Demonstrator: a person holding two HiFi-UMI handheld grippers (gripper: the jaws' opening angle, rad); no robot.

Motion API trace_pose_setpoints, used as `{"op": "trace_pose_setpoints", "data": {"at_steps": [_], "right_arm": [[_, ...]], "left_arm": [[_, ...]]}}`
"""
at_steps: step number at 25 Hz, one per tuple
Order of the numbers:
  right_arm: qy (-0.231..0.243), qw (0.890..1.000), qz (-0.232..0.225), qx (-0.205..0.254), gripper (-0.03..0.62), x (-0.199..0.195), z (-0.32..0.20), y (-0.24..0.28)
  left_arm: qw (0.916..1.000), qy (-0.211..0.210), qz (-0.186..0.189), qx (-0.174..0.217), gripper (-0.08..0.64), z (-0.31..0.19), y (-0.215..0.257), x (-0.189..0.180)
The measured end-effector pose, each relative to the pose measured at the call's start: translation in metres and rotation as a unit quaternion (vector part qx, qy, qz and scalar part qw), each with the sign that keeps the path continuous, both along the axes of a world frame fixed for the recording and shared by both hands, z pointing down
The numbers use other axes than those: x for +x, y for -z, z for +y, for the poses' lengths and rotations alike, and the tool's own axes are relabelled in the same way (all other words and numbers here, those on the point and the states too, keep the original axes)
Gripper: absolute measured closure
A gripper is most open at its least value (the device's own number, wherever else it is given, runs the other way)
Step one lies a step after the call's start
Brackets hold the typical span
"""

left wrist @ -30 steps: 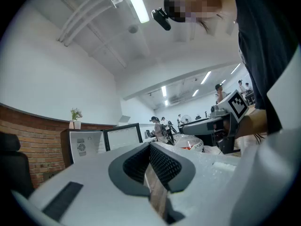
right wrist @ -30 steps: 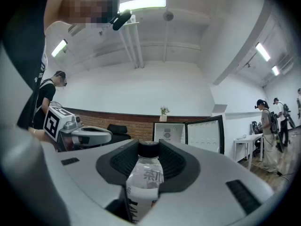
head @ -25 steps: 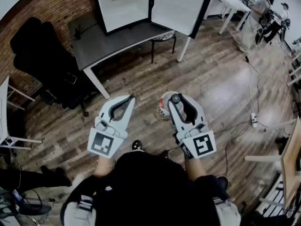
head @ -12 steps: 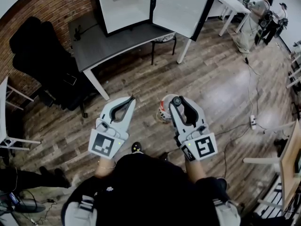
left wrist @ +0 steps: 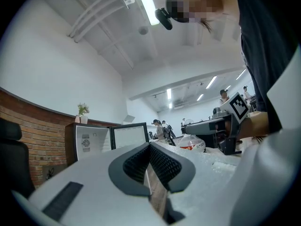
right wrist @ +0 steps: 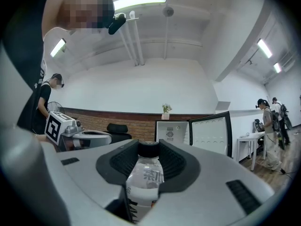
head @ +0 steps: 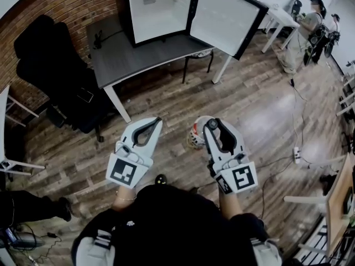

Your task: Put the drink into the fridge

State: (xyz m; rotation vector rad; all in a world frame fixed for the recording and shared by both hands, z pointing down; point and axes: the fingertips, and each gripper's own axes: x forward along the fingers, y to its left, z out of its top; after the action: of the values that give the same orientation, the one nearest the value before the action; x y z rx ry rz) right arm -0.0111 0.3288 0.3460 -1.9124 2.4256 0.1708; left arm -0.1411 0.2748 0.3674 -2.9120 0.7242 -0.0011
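The drink is a clear bottle (right wrist: pixel 144 182) with a black cap and a white and orange label. It stands upright between the pads of my right gripper (right wrist: pixel 149 145), which is shut on its neck. In the head view the bottle (head: pixel 196 133) hangs over the wooden floor, held by the right gripper (head: pixel 209 126). My left gripper (head: pixel 156 121) is beside it at the left, its tips touching with nothing between them (left wrist: pixel 149 146). The small fridge (head: pixel 157 7) stands open on a dark table (head: pixel 133 60) ahead, its door (head: pixel 226 18) swung to the right.
A black office chair (head: pixel 52 65) stands left of the table by the brick wall. A white table (head: pixel 280 16) and a person (head: pixel 310 24) are at the far right. Cables and a power strip (head: pixel 298 140) lie on the floor to the right.
The fridge and table have drawn slightly nearer and shifted right in the head view. Both grippers keep the same pose, the bottle still in the right one.
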Motion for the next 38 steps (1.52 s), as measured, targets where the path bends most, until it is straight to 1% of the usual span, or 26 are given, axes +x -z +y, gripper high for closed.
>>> {"op": "trace_pose_setpoints", "data": {"at_steps": [8,18,24,30,34,38], "right_arm": [[0.003,1.0,-0.01,-0.003,0.459,-0.023,-0.039,-0.005],[-0.017,1.0,-0.012,-0.001,0.459,-0.036,-0.071,-0.008],[-0.008,1.0,-0.011,0.002,0.459,-0.042,-0.079,-0.001],[0.005,1.0,-0.016,0.009,0.459,-0.044,-0.084,0.003],[0.017,1.0,-0.012,0.007,0.459,-0.039,-0.09,-0.001],[0.03,0.999,-0.022,-0.004,0.459,-0.03,-0.116,-0.001]], "left_arm": [[1.0,0.002,0.003,-0.002,0.563,-0.04,-0.002,-0.026],[1.0,-0.006,0.001,-0.003,0.563,-0.075,-0.009,-0.051],[0.9999,0.01,0.007,-0.003,0.563,-0.084,-0.005,-0.065],[0.9999,0.014,0.005,0.006,0.563,-0.087,-0.001,-0.065],[0.9995,0.027,0.009,0.011,0.563,-0.09,-0.002,-0.062],[0.999,0.044,-0.003,-0.001,0.563,-0.112,-0.004,-0.058]]}}
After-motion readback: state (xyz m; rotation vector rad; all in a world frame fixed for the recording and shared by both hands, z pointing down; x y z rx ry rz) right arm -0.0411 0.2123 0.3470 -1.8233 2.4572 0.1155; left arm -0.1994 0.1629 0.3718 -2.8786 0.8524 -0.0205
